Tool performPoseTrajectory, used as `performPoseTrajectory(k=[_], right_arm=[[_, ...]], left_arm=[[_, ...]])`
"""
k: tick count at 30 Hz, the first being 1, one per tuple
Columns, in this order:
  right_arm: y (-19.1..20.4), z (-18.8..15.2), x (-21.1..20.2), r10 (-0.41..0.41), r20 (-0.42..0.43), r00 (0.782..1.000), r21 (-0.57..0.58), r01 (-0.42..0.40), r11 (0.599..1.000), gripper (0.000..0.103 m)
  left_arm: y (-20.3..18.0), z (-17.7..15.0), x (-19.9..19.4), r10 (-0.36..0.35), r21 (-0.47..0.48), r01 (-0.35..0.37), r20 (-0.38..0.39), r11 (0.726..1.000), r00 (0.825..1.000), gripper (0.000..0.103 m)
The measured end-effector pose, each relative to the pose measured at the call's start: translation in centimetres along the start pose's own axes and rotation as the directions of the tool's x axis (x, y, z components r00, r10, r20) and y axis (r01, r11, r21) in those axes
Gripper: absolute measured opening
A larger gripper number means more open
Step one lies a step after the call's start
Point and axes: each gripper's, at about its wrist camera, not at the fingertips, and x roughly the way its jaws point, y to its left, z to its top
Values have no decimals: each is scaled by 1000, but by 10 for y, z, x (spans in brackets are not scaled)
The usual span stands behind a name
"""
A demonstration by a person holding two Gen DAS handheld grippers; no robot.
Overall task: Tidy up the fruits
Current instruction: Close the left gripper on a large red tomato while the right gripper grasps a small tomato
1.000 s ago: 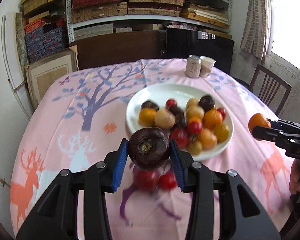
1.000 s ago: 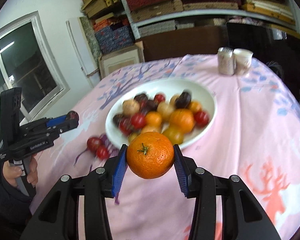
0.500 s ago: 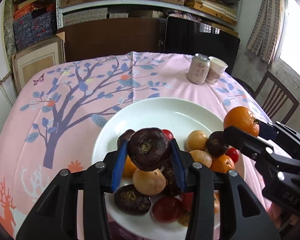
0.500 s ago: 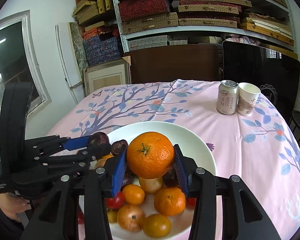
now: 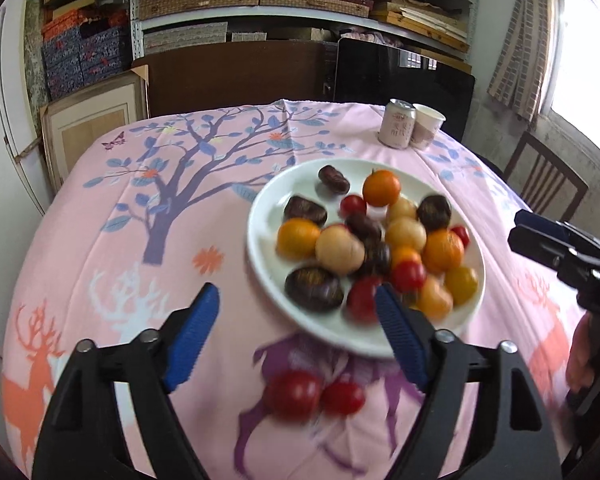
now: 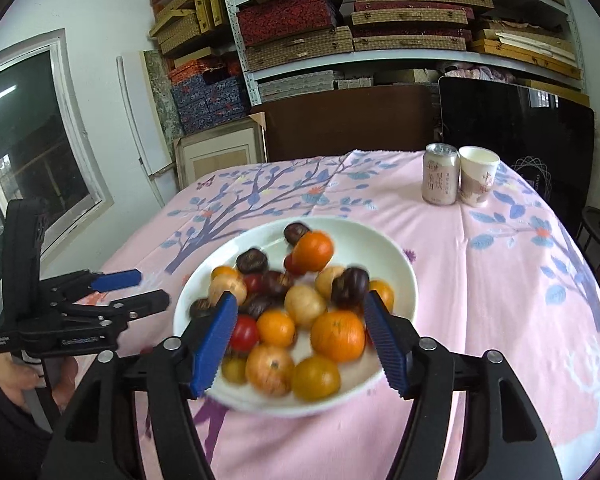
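A white plate (image 5: 260, 208) (image 6: 384, 244) on the pink tablecloth holds several fruits: oranges, red tomatoes, dark purple and tan ones. An orange (image 5: 381, 188) (image 6: 313, 251) lies blurred at the far side of the pile, beside a dark fruit (image 5: 333, 179). Two red tomatoes (image 5: 296, 394) lie on the cloth in front of the plate. My left gripper (image 5: 296, 300) (image 6: 152, 290) hovers at the plate's near left edge, its jaws opening with nothing between them. My right gripper (image 6: 300, 304) (image 5: 540, 236) stands over the plate's near side, jaws also opening and empty.
A drink can (image 5: 398, 128) (image 6: 440, 178) and a paper cup (image 5: 428, 130) (image 6: 477, 180) stand at the table's far right. A wooden chair (image 5: 548, 184) is past the right edge. Shelves of boxes and leaning boards fill the back wall.
The left gripper let go of the dark fruit and the right let go of the orange; both fruits now lie on the plate. Both grippers opened and drew back towards the near edge.
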Motion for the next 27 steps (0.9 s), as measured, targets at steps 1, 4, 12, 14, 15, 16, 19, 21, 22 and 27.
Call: performPoseTrajectory(k=[1, 4, 12, 14, 15, 16, 19, 21, 22, 27], right_arm=[[2, -7, -3, 5, -5, 1000, -2, -5, 1000, 69], [7, -28, -8, 14, -23, 1000, -8, -15, 1000, 70], [5, -46, -4, -5, -35, 999, 6, 6, 1000, 70], [3, -49, -3, -6, -41, 999, 14, 7, 1000, 70], [2, -50, -2, -5, -48, 999, 18, 6, 1000, 70], [1, -50, 0, -4, -53, 999, 21, 5, 1000, 70], [2, -52, 2, 4, -64, 998, 18, -3, 1000, 70], [4, -53, 4, 11, -74, 997, 8, -10, 1000, 70], [6, -54, 5, 16, -81, 997, 0, -16, 1000, 70], [16, -58, 10, 21, -109, 994, -38, -26, 999, 70]], left_arm=[[3, -11, -6, 11, 21, -11, -8, 1000, 1000, 79], [9, -36, -10, 58, 73, -55, -35, 996, 998, 79], [4, -63, 4, 54, 124, -42, -95, 991, 994, 67], [-2, -63, 8, 51, 140, -37, -96, 989, 994, 65], [-4, -64, 12, 51, 146, -36, -103, 989, 993, 62], [-5, -64, 15, 53, 145, -38, -101, 989, 993, 61], [-1, -58, 19, 44, 121, -34, -84, 992, 995, 60], [3, -57, 21, 27, 107, -19, -78, 994, 997, 54], [3, -57, 21, 16, 105, -9, -66, 994, 998, 45], [11, -59, 19, -59, 73, 63, -54, 995, 997, 38]])
